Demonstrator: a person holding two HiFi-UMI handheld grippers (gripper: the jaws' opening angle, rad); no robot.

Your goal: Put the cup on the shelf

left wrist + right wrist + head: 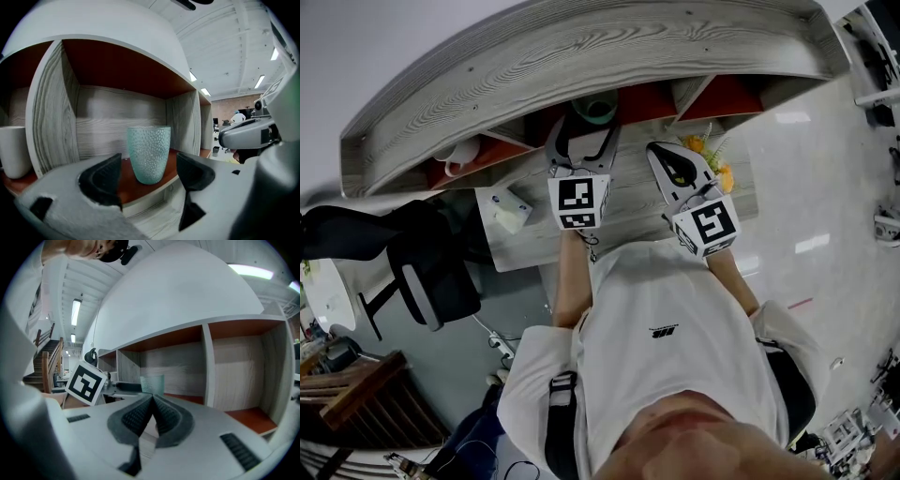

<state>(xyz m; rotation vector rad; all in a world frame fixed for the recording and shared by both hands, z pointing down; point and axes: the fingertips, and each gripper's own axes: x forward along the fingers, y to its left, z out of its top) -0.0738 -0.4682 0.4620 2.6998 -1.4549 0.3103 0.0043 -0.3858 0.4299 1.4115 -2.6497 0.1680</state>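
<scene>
A pale green dimpled cup stands upright on the red-brown floor of the shelf's middle compartment, also seen from above as the cup and as the cup in the right gripper view. My left gripper is open, its black pads on either side of the cup but nearer the camera and apart from it. The left gripper sits just in front of the shelf. My right gripper is shut with nothing in it; the right gripper hovers over the table to the right.
A white mug stands in the compartment left of the cup, also the mug from above. Orange flowers lie by the right gripper. A white box rests on the wood-grain table. A black chair is at the left.
</scene>
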